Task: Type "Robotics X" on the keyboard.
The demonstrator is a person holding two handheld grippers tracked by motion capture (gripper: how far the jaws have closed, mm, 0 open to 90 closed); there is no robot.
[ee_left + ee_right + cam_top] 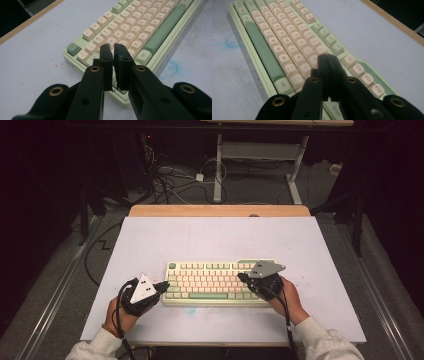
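Two grippers meet one pale green keyboard with cream keys (212,283), which lies flat in the near middle of the white counter (150,240). The left gripper (163,286) is at the keyboard's left end, its jaws clenched with a thin gap, holding nothing, above the outer keys. The right gripper (242,278) is over the right part of the keys, its jaws fully clenched and empty. Faint blue and red stains mark the counter near the keyboard.
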